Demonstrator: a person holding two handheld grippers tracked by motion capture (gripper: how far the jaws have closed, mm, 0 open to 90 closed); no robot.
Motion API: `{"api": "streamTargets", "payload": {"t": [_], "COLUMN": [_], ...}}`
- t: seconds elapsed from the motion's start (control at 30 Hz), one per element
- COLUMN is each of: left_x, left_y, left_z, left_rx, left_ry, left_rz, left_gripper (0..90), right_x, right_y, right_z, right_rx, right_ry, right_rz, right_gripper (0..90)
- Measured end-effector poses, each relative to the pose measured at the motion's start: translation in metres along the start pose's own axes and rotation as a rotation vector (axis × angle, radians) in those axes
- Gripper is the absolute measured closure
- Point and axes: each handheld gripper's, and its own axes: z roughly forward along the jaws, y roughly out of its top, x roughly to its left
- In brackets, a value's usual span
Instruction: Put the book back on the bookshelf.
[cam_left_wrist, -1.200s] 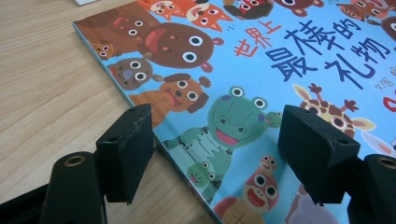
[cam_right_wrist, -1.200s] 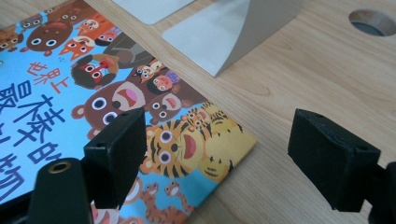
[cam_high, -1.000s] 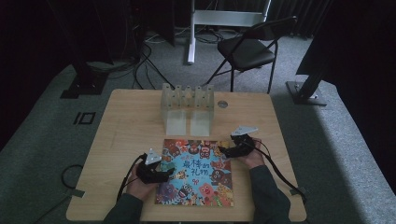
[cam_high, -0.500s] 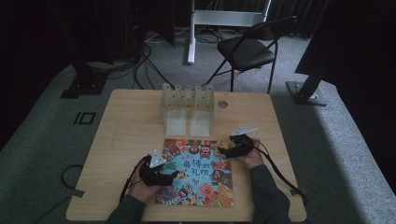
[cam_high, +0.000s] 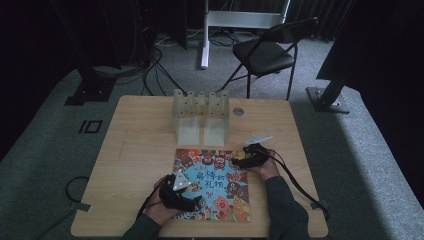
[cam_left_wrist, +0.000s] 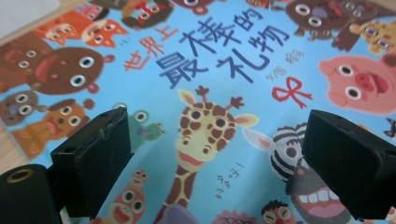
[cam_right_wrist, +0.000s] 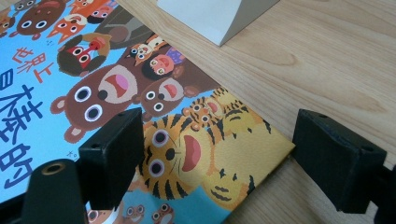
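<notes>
- Right at the near edge of the wooden table, the person's forearms come in, one hand-held tool in each hand.
- The left gripper hangs over the lower left part of the picture book; its jaws have just been opening and now stand wide, pressing on nothing.
- In the left gripper view the left gripper frames the cover's giraffe and blue title characters, with the cover lying flat beneath and nothing caught between the jaws.
- The picture book lies flat, closed, cover up, on the near middle of the table, its lower edge close to the table's near edge.
- The right gripper sits at the book's upper right corner, jaws parted and released.
- In the right gripper view the right gripper straddles that corner: one jaw stands over the cover, the other over bare wood, and the tiger printed on the corner lies between them, unpinched.
- Farther back, just beyond the book's far edge, stands a pale translucent rack.
- A small round disc lies near the rack's right side.
- Beyond the table, a black folding chair stands on the grey carpet.
</notes>
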Motion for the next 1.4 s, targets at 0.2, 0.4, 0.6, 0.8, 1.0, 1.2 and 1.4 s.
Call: {"api": "streamTargets", "payload": {"t": [0.2,0.4,0.6,0.8,1.0,1.2,1.4], "left_x": [-0.004,-0.019,-0.043,-0.061,-0.078,-0.085,-0.081], "left_y": [-0.001,0.000,0.004,0.007,0.010,0.017,0.027], "left_z": [0.003,0.001,-0.003,-0.002,0.007,0.012,0.012], "left_rx": [0.017,0.007,-0.009,-0.020,-0.008,-0.032,-0.041], "left_ry": [-0.007,-0.017,-0.014,-0.039,-0.049,-0.011,-0.011], "left_rz": [0.003,0.054,0.159,0.205,0.258,0.287,0.291], "left_gripper": [14.9,9.8,2.2,1.0,0.9,0.5,0.0], "right_x": [-0.001,-0.001,-0.002,-0.001,0.002,0.005,0.006], "right_y": [0.000,0.002,0.003,0.008,0.017,0.025,0.029], "right_z": [0.000,-0.004,-0.009,-0.016,-0.029,-0.037,-0.041], "right_rx": [-0.006,-0.036,-0.065,-0.090,-0.139,-0.166,-0.180], "right_ry": [0.007,0.028,0.043,0.052,0.071,0.076,0.083], "right_rz": [0.019,0.046,0.058,0.063,0.067,0.058,0.055], "right_gripper": [17.2,17.5,17.7,17.7,17.8,17.7,18.0]}}
